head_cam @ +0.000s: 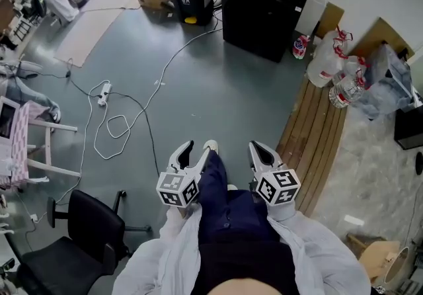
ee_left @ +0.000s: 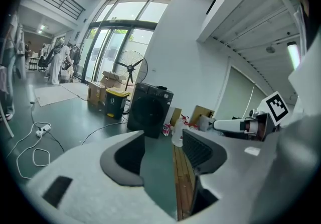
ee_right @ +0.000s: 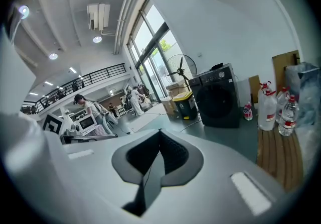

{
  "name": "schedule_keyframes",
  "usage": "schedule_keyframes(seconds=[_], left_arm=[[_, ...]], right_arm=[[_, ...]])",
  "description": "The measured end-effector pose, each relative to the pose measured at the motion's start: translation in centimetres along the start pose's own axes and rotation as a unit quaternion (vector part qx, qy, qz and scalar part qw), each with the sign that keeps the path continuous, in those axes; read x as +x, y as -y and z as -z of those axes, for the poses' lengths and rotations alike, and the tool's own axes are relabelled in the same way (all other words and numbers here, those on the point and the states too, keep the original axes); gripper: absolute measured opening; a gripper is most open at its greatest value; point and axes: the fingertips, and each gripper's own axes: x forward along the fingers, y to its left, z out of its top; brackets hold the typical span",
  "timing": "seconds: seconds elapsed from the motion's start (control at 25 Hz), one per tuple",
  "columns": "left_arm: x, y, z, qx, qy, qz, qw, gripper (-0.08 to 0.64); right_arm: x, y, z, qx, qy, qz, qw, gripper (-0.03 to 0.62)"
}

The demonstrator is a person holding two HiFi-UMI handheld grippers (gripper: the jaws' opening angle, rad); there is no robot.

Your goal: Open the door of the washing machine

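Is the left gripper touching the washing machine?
No, the left gripper hovers over the floor, well short of the washing machine across the room.

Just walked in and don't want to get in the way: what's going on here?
A person holds a tool in each hand, facing the black washing machine across the room. The left tool has its jaws apart with nothing between them; the right tool has its jaws together, empty. Neither is near the machine, whose door looks shut.
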Motion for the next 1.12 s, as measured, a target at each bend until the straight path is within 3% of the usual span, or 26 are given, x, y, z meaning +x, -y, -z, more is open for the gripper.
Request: schedule_keyframes(seconds=[0.36, 0.64, 0.8, 1.12], left_arm=[[8.9, -6.6, -9.2, 0.022, 0.014, 0.028, 0.9993, 0.229], [13.8, -13.5, -15.3, 0.027, 0.030, 0.036, 0.9985, 0.229], [15.2, -16.7, -16.3, 0.014, 0.029, 0.034, 0.9989, 0.229], [16.9, -19.2, -14.5, -0.022, -0.008, 0.036, 0.9991, 0.229]], right_arm=[[10.4, 2.9, -7.5, -0.004, 0.021, 0.024, 0.999, 0.008], [19.8, 2.8, -12.0, -0.016, 0.032, 0.023, 0.999, 0.009], [23.4, 1.9, -12.2, -0.018, 0.017, 0.018, 1.000, 0.008], [26.6, 3.0, -11.1, 0.001, -0.025, 0.030, 0.999, 0.009]])
